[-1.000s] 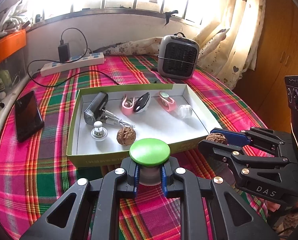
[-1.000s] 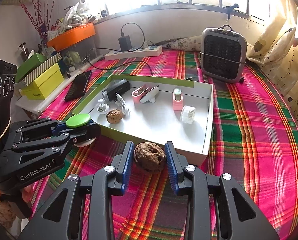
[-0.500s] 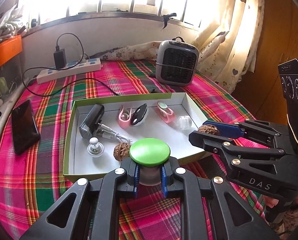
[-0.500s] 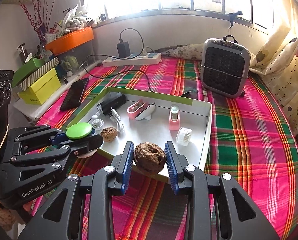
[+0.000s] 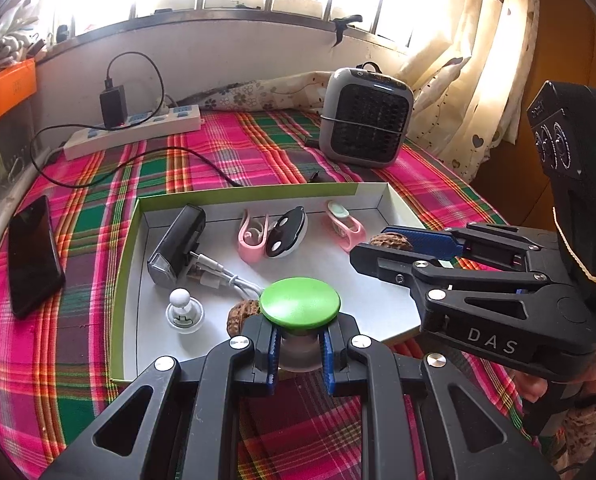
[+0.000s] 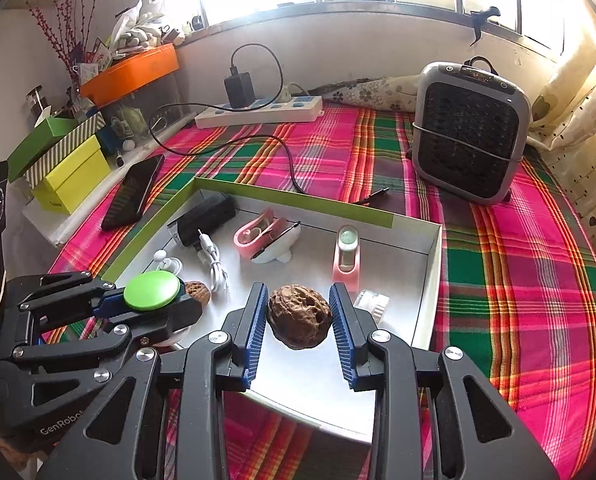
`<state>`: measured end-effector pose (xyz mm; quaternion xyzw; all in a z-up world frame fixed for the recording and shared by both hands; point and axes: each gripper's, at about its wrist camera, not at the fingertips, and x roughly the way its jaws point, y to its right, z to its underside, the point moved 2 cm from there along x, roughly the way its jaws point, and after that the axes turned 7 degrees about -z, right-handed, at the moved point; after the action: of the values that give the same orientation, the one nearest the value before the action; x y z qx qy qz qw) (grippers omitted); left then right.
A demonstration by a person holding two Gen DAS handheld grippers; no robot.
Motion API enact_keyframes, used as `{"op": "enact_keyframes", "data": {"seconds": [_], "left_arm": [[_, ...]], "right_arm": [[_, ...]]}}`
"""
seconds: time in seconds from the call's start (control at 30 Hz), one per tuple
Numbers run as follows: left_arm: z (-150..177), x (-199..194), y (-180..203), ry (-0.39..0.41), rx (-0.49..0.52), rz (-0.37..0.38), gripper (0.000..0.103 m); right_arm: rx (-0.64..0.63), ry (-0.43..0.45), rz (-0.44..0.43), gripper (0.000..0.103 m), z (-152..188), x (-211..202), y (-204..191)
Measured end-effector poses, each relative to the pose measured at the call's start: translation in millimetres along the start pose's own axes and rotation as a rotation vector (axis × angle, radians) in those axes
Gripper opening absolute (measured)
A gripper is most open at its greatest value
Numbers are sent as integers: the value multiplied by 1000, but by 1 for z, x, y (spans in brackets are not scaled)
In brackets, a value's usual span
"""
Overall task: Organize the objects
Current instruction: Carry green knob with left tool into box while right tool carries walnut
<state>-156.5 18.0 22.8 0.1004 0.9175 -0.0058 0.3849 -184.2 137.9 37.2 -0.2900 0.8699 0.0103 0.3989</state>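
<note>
A black phone (image 5: 32, 254) lies on the plaid cloth left of the green-rimmed tray (image 5: 126, 248). Over the tray's near edge, the left gripper (image 5: 299, 350) clamps a green-capped jar (image 5: 299, 304), just beside a loose walnut (image 5: 240, 316) on the tray floor. Further right, the right gripper (image 6: 299, 322) pinches a second walnut (image 6: 299, 316) between blue pads above the tray.

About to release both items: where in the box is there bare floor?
Bare floor in the box lies near the front wall, below the walnut held by the right gripper, between the loose walnut and the white cap. The left and back sides are crowded: black charger, cable, pink clips.
</note>
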Motion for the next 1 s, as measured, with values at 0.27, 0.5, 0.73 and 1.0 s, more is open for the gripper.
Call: {"op": "enact_keyframes", "data": {"seconds": [0.27,0.5,0.73,1.0], "left_arm": [[-2,11,3,-13,4,2,15],[-1,20,7,-29,12,6,15],[2,28,10,-52,17,4,15],[2,30,9,-49,20,1,15]], "right_arm": [[-2,-32,-25,33,-3,16,7],[-5,-50,-38,33,-5,24,12],[-13,-60,-34,33,-8,31,15],[-28,-80,-91,33,-12,39,12]]}}
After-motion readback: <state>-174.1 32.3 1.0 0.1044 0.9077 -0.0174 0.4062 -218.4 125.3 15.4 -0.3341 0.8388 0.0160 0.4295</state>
